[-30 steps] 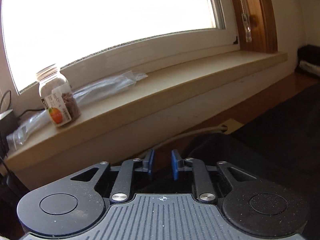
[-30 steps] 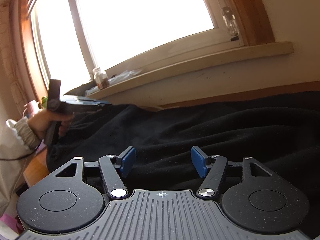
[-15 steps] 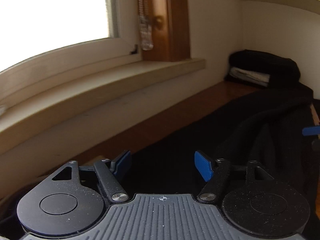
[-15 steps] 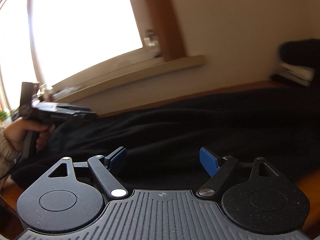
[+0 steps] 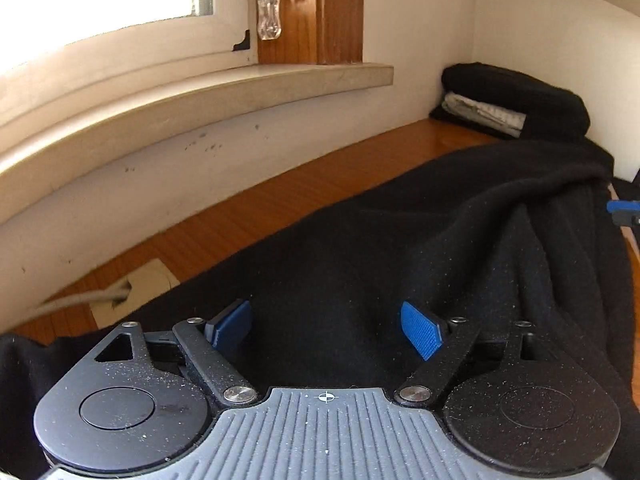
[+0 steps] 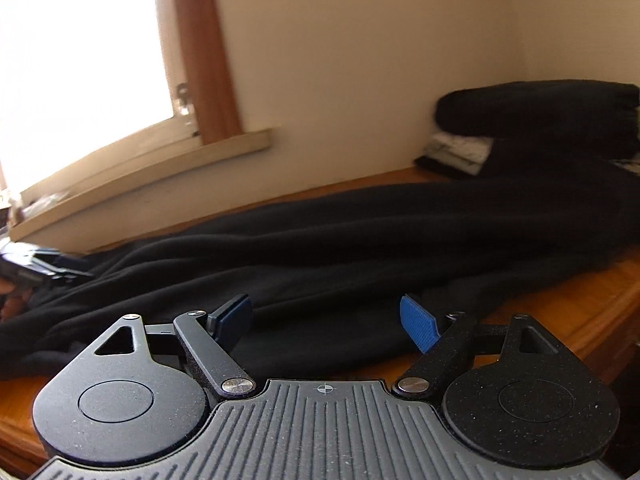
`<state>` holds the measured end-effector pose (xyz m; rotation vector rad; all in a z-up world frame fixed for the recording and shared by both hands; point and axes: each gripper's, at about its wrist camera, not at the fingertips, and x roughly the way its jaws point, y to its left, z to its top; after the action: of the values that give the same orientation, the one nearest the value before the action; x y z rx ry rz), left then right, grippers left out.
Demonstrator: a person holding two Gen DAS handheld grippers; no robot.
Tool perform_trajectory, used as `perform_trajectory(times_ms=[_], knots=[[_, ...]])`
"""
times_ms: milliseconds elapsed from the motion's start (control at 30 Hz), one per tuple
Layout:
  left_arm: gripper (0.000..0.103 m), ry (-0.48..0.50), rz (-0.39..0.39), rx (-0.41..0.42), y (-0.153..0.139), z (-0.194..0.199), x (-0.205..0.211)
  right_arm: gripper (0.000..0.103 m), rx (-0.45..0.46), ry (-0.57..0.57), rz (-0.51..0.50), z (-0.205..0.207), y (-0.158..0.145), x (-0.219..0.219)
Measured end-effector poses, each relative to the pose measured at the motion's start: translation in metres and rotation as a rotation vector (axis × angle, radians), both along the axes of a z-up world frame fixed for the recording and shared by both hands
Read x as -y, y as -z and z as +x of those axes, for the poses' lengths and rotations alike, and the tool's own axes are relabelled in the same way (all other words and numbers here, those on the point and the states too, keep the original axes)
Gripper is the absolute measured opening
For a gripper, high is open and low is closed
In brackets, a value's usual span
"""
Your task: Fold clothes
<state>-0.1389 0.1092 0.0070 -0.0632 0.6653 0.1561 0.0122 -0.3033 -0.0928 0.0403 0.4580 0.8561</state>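
A black garment lies spread and rumpled along the wooden table. My left gripper hovers low over its near part, blue pads wide apart and still opening, nothing pinched between them. In the right wrist view the same garment runs across the table, and my right gripper stands open above its near edge, holding nothing. The left gripper shows at the far left of that view. A blue fingertip of the right gripper peeks in at the right of the left wrist view.
A folded stack of dark and light clothes sits in the far corner against the wall. The windowsill runs behind the table. A cable and a socket plate lie near the wall. The table's front edge is at the right.
Both views have swung right, from the window and jar to the corner with the folded stack. The left jaws went from nearly shut to wide. The right jaws widened too.
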Motion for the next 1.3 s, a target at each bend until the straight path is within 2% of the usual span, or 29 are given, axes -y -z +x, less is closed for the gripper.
perform_trajectory(times_ms=[267,333,400,467,533,567,767,933,1167,1233,1267,1300], knots=[[0.085,-0.012,-0.044,0.019,-0.002,-0.017,-0.001,0.08,0.024,0.087,-0.034,0.012,0.003,0.009],[0.088,-0.011,-0.046,0.017,-0.003,-0.016,-0.001,0.08,0.012,0.113,-0.002,0.017,0.003,0.016],[0.094,-0.005,-0.046,0.015,-0.003,-0.015,0.0,0.08,-0.009,0.155,0.03,0.024,0.001,0.027],[0.094,-0.004,-0.039,0.01,-0.004,-0.015,0.001,0.08,-0.006,0.205,0.046,0.032,-0.002,0.04],[0.094,-0.004,-0.034,0.01,-0.004,-0.015,0.001,0.075,0.003,0.25,0.057,0.041,-0.005,0.055],[0.094,-0.004,-0.034,0.01,-0.004,-0.015,0.001,0.068,-0.002,0.269,0.065,0.046,-0.007,0.062],[0.095,-0.006,-0.035,0.007,-0.004,-0.015,0.003,0.064,-0.031,0.399,0.087,0.089,-0.016,0.097],[0.095,-0.007,-0.034,0.005,-0.004,-0.014,0.003,0.049,-0.087,0.431,0.101,0.12,-0.013,0.112],[0.095,-0.009,-0.037,0.005,-0.004,-0.015,0.003,0.048,-0.119,0.443,0.076,0.142,-0.001,0.107],[0.095,-0.009,-0.038,0.005,-0.004,-0.015,0.003,0.029,-0.098,0.439,0.098,0.141,-0.003,0.105],[0.095,-0.009,-0.038,0.005,-0.004,-0.015,0.003,0.01,-0.082,0.435,0.111,0.139,-0.006,0.104],[0.095,-0.01,-0.038,0.004,-0.004,-0.014,0.003,0.011,-0.061,0.424,0.124,0.136,-0.01,0.102]])
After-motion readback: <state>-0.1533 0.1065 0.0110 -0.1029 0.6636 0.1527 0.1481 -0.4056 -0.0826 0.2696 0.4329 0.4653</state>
